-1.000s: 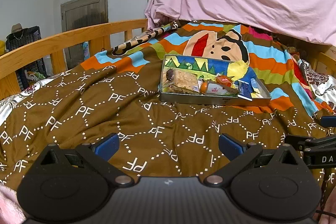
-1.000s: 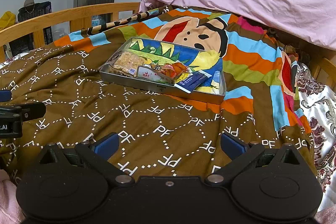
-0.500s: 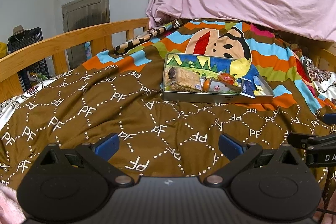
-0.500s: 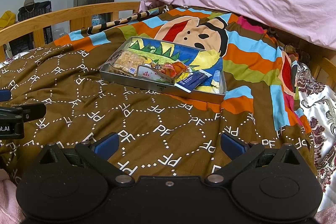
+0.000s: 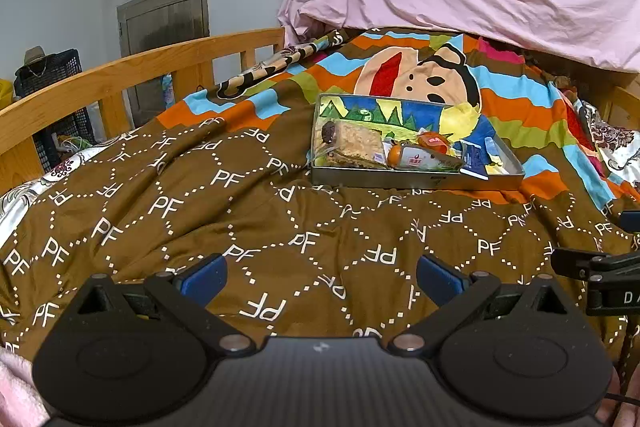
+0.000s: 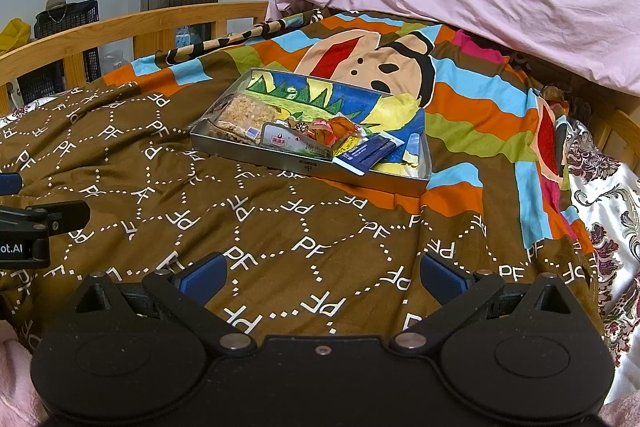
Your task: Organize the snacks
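**Snacks sit in the tin, both grippers idle and short of it**

We see a shallow metal tin resting on the brown patterned blanket, out ahead of us on the bed. All the snacks we can find are inside it: a wrapped grain bar at the left end, a white-labelled packet lying along the near wall, an orange wrapper just behind it, and a dark blue sachet toward the right end, leaning on the near rim. No snack lies loose on the blanket in either view.

Our left gripper hangs low over the blanket with its jaws spread wide and nothing between them. Our right gripper is the same: wide, empty, near the blanket. Both are well apart from the tin, and neither touches any snack.

As we judge it, gathering the items into the tin looks done, or else the sorting has not yet begun. The packets overlap and lie at mixed angles, so tidying them may remain. A small pale item near the tin's right wall is too small for us to identify, so we may be missing something there. If work is left, we would need to reach forward to the tin first.
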